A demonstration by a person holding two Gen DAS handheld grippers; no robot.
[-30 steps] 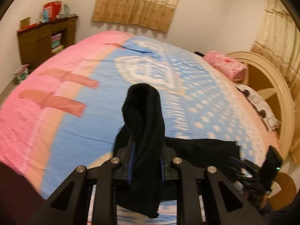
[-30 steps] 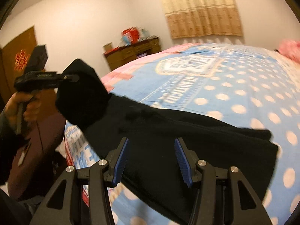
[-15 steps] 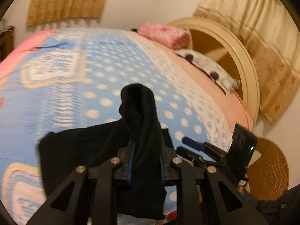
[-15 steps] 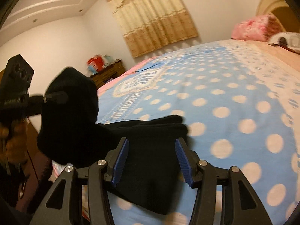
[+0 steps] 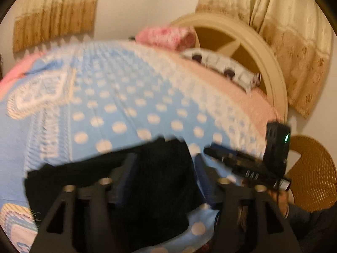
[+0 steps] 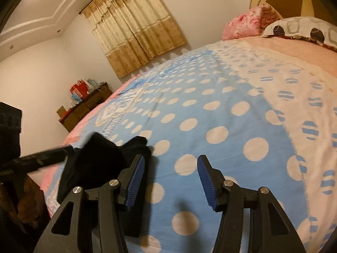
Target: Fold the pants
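The black pants [image 5: 101, 179] lie folded near the front edge of the blue dotted bedspread [image 5: 126, 116]. My left gripper [image 5: 165, 175] hangs just over their right end. Its jaws are opening, and the cloth lies loose between the pads, which do not press on it. The view is blurred. In the right wrist view the pants [image 6: 99, 158] sit to the left of my right gripper [image 6: 171, 181]. That gripper is open over bare bedspread [image 6: 210, 116] with nothing between its blue pads [image 6: 137, 179]. The left gripper [image 6: 67, 150] reaches the pants from the left.
A pink pillow [image 5: 166, 35] and a patterned pillow [image 5: 221, 67] lie against the round headboard [image 5: 263, 52]. A wicker chair [image 5: 311, 172] stands beside the bed. A wooden dresser [image 6: 84, 107] stands by the far wall. A person's hand [image 6: 25, 200] holds the left gripper.
The left gripper's jaws have spread, and the bunch of pants they pinched upright now lies flat on the pile. The right gripper has slid off the pants onto bare bedspread.
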